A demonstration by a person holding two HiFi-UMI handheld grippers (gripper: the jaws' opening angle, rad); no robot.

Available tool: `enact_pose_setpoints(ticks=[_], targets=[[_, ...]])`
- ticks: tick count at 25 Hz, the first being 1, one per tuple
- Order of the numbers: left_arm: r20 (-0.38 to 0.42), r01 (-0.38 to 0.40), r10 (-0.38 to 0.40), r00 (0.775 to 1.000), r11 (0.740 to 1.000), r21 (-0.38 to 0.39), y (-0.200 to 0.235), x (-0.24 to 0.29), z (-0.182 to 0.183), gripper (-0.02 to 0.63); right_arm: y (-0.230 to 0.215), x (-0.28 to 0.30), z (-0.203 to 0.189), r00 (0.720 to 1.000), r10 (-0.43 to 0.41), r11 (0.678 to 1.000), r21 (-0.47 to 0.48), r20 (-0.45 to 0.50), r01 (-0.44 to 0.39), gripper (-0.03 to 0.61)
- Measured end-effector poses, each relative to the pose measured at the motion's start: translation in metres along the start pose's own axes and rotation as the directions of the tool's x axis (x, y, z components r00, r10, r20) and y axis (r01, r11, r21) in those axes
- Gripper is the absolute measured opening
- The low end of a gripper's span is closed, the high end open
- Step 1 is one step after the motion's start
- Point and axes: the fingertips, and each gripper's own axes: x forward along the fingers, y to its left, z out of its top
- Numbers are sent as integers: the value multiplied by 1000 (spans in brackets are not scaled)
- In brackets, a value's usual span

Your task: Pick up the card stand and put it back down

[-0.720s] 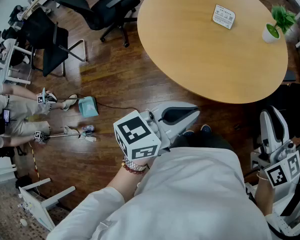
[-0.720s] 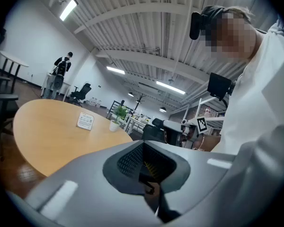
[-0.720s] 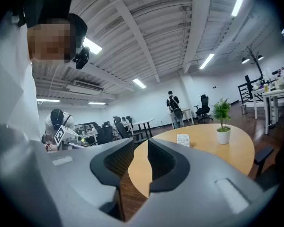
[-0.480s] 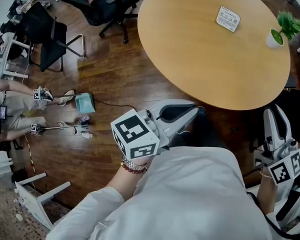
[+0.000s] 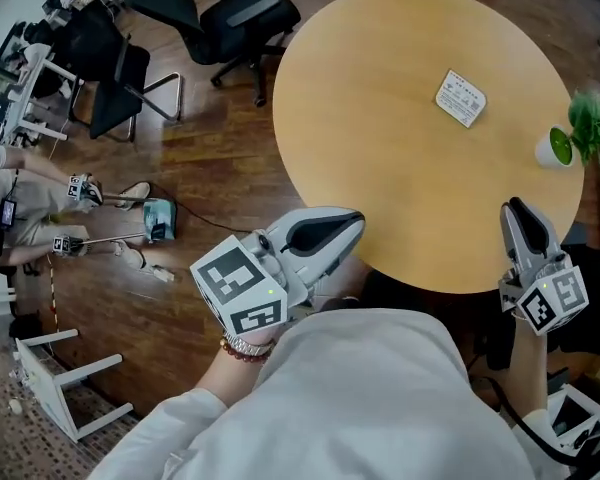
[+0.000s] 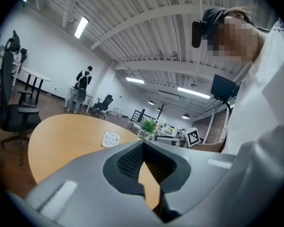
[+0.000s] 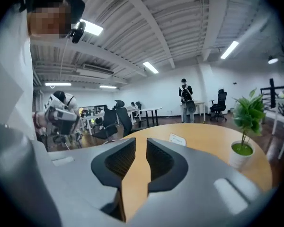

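Head view: card stand [image 5: 461,98] on table [image 5: 380,118], long axis diagonal; left gripper [image 5: 355,223] jaws together, right gripper [image 5: 515,209] jaws ajar.

Table [image 5: 380,168]: pale wood, smooth, low sheen.
Floor [image 5: 220,158]: dark wood boards, glossy, at nine o'clock from the table.
Card stand [image 5: 461,98]: white printed face, smooth; paper or plastic, cannot tell.
Pot [image 5: 554,149]: white, smooth.
Left gripper [image 5: 355,220], right gripper [image 5: 513,208]: grey plastic shells, matt.
Pads [image 7: 114,162]: black, finely ribbed.
Shirt [image 5: 380,398]: white cloth, matt.

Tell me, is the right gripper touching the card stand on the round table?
Apart. The head view shows the right gripper at the near edge of the table, with bare tabletop between it and the card stand.
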Motion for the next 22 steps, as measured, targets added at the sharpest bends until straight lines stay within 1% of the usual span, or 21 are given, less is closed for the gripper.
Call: enact_pose_setpoints(ticks=[1,3,6,8,10,12,15,18,22], targets=[[18,-24,25,1000,1000,-5,4,7,9,-20,-21,8,-2,1000,-12,1000,-9,-10,12,60],[40,-52,53,998,998,-20,11,23,23,-20,-62,23,-7,999,-32,999,19,-34,32,72],[23,-80,81,996,996,-39,25,44,27,-20,-112,51,-24,994,-44,997,61,-99,50,86],[10,-120,121,993,991,-63,40,53,26,-20,-134,75,-36,990,-22,996,86,-141,35,96],[8,-160,162,987,984,-81,55,59,30,-20,-149,104,-44,986,14,993,116,-164,5,132],[-3,-194,195,981,977,-84,66,62,34,-20,-163,137,-51,986,38,985,172,-165,-9,150],[-15,-227,227,974,969,-93,87,69,38,-20,-190,177,-62,984,18,972,234,-175,24,163],[-7,-246,247,969,961,-127,98,74,42,-20,-210,204,-65,978,23,973,228,-209,26,170],[-74,-311,303,950,940,-142,106,68,20,-20,-206,235,-78,969,86,976,217,-230,-35,160]])
